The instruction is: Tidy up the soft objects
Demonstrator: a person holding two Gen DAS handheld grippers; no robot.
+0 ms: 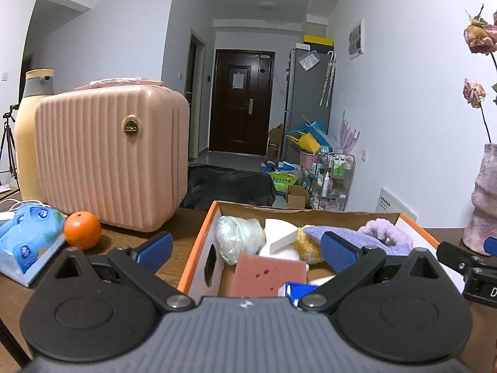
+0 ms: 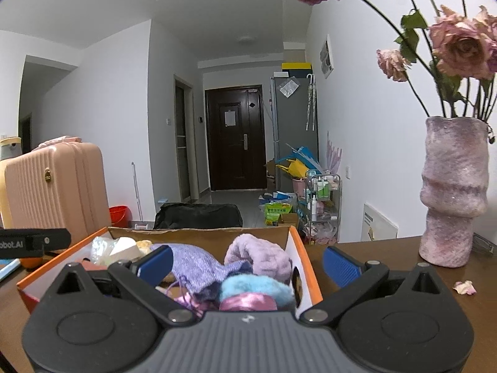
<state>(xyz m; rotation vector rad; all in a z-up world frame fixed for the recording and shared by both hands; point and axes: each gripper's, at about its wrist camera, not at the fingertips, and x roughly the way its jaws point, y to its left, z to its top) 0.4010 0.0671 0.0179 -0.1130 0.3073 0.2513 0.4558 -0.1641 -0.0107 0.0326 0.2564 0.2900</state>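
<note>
- The soft objects are gathered in an orange-edged cardboard box (image 1: pixel 198 242) on the brown table (image 1: pixel 124 239), straight ahead of both grippers.
- A pink sponge (image 1: pixel 270 275), a white foam wedge (image 1: pixel 279 233) and a purple knitted cloth (image 2: pixel 198 264) are seen inside, with a lilac scrunchie (image 2: pixel 257 253) and a blue scrunchie (image 2: pixel 256 286).
- The left gripper (image 1: pixel 247 248) is held wide apart, nothing between its fingers.
- The right gripper (image 2: pixel 248 262) is likewise spread wide and empty.
- An orange (image 1: pixel 82 230) and a tissue pack (image 1: pixel 28 239) lie left of the left gripper; a pink vase (image 2: pixel 453 189) stands right of the right one.
</note>
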